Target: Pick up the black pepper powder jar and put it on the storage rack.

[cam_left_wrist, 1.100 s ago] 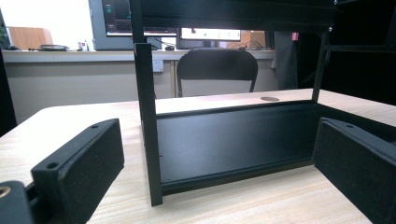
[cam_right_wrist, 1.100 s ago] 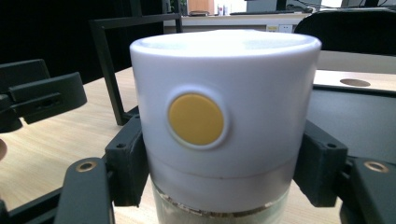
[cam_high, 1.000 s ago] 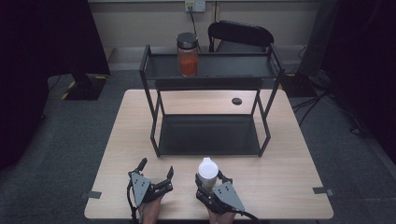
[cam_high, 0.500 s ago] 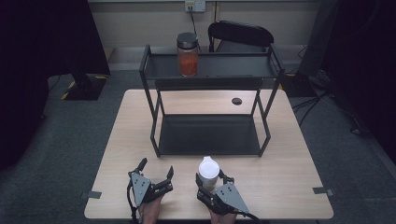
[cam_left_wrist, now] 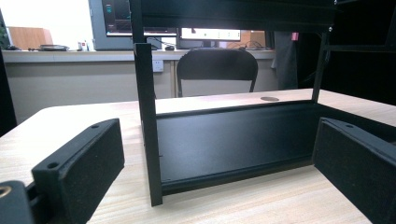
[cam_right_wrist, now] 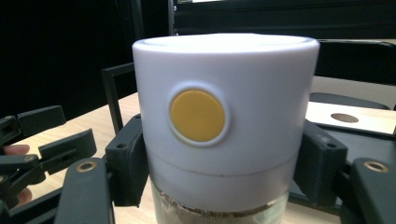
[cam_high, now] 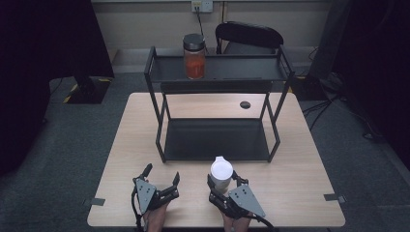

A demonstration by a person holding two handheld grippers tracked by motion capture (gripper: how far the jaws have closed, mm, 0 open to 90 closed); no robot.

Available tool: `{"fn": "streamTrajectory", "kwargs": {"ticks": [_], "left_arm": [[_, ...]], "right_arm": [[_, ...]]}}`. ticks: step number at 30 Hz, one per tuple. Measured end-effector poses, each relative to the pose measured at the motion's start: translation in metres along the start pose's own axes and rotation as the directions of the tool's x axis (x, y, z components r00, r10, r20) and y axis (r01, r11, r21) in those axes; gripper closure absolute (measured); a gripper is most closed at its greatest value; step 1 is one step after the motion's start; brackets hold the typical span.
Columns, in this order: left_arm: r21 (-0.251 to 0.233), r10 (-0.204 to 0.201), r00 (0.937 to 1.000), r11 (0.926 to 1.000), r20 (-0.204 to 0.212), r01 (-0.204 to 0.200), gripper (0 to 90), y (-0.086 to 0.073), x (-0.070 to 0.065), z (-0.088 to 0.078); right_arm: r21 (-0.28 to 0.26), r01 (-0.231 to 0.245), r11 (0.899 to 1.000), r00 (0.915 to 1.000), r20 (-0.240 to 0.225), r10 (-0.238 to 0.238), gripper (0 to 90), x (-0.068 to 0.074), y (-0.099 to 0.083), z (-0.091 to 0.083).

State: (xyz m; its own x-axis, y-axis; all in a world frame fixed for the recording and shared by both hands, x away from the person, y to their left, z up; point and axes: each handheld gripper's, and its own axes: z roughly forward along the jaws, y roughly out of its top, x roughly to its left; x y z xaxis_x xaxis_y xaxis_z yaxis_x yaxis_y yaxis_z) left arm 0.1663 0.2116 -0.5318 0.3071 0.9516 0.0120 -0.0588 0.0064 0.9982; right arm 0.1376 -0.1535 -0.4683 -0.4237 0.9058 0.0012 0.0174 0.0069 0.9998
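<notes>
two grippers sit at the near edge of the worktop [cam_high: 290, 159]. the right gripper [cam_high: 223, 181] has its fingers [cam_right_wrist: 126, 165] clamped on a white-lidded jar [cam_high: 221, 174], just in front of the black shelf rack [cam_high: 217, 140]. the left gripper [cam_high: 162, 176] is beside it, fingers [cam_left_wrist: 81, 161] spread wide and empty. an orange-filled jar [cam_high: 194, 56] stands on the rack's top shelf.

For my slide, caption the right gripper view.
Right gripper clamps a white-lidded jar before the black shelf.
</notes>
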Motion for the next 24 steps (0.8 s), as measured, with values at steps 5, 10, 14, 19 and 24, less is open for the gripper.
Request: {"fn": "streamTrajectory", "kwargs": {"ticks": [5, 10, 14, 19, 24], "left_arm": [[0.000, 0.000, 1.0000, 1.0000, 0.000, 0.000, 1.6, 0.000, 0.000, 0.000], [0.000, 0.000, 1.0000, 1.0000, 0.000, 0.000, 1.6, 0.000, 0.000, 0.000], [0.000, 0.000, 1.0000, 1.0000, 0.000, 0.000, 1.6, 0.000, 0.000, 0.000], [0.000, 0.000, 1.0000, 1.0000, 0.000, 0.000, 1.6, 0.000, 0.000, 0.000], [0.000, 0.000, 1.0000, 1.0000, 0.000, 0.000, 1.6, 0.000, 0.000, 0.000]], "right_arm": [[-0.010, 0.014, 1.000, 0.9999, -0.008, -0.014, 30.5, -0.001, 0.007, 0.002], [-0.025, 0.035, 0.999, 0.9993, -0.012, -0.036, 30.5, -0.004, 0.017, 0.005], [-0.028, 0.048, 0.998, 0.9987, -0.017, -0.048, 30.4, -0.010, 0.027, 0.008], [-0.042, 0.049, 0.998, 0.9987, -0.010, -0.049, 30.4, -0.015, 0.037, 0.010], [-0.067, 0.042, 0.997, 0.9991, 0.000, -0.042, 30.4, -0.019, 0.046, 0.011]]}}
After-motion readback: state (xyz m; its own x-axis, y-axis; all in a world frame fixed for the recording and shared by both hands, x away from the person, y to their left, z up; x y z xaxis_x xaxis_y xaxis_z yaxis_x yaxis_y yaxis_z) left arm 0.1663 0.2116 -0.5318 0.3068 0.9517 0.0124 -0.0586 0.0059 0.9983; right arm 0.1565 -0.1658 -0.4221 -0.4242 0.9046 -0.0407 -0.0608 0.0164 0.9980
